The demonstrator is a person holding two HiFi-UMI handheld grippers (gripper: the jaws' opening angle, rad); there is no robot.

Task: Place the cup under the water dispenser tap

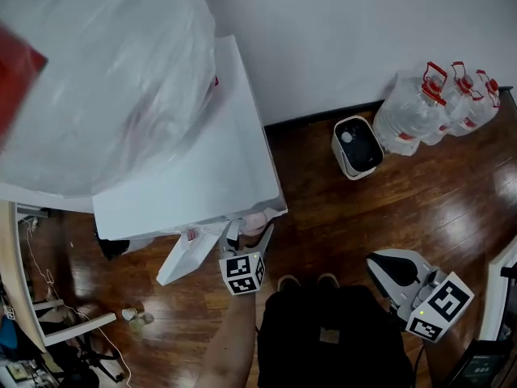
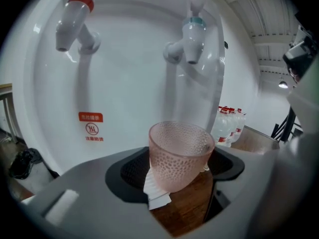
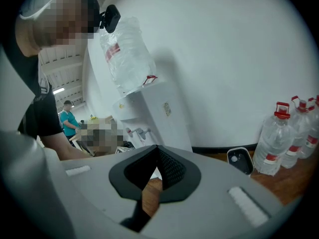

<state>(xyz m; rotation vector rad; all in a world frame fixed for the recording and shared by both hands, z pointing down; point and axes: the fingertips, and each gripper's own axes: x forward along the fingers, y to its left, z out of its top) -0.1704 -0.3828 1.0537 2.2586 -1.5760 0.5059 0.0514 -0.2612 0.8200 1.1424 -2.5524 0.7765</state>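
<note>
My left gripper [image 2: 175,169] is shut on a pink dimpled cup [image 2: 180,152], which it holds upright in front of the white water dispenser [image 2: 129,88]. The cup sits below the blue-capped tap [image 2: 193,33] and slightly left of it. A red-capped tap [image 2: 75,18] is further left. In the head view the left gripper [image 1: 258,233] reaches under the dispenser's front edge, where the cup [image 1: 254,220] partly shows. My right gripper [image 1: 381,263] hangs back at the lower right, away from the dispenser. The right gripper [image 3: 157,156] is shut and holds nothing.
A large water bottle [image 1: 97,71] sits on top of the dispenser. Several full water jugs [image 1: 432,103] stand against the wall at the right, with a small white appliance [image 1: 356,145] beside them. A paper cup [image 1: 129,314] lies on the wooden floor at the left. People stand in the background of the right gripper view.
</note>
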